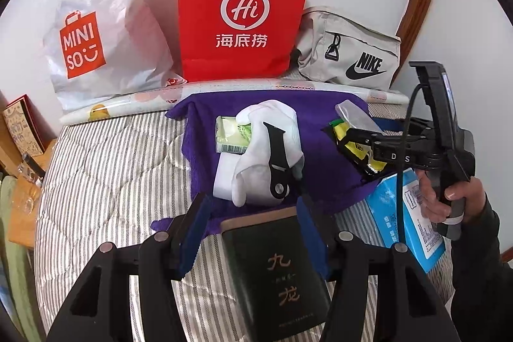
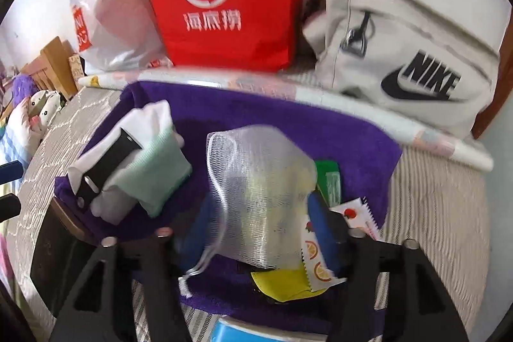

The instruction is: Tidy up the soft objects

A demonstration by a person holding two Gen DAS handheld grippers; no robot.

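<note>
The soft things lay gathered on a purple towel [image 1: 323,130] spread over the striped bed [image 1: 105,169], apparently as a sorting patch: a white glove [image 1: 256,156] with a black watch strap [image 1: 277,162] across it, resting against a green tissue pack [image 1: 232,138]. The right gripper [image 2: 259,223] had its jaws clenched on a mesh pouch [image 2: 256,188] above yellow sachets [image 2: 282,284], likely lifting it clear, while the left gripper [image 1: 253,226] hovered released over a dark book [image 1: 282,278]. Only the left wrist view showed the blue tissue box [image 1: 407,213] fully and the MINISO bag [image 1: 96,31]'s logo, whereas the right wrist view revealed the pouch's mesh weave and drawstring.
</note>
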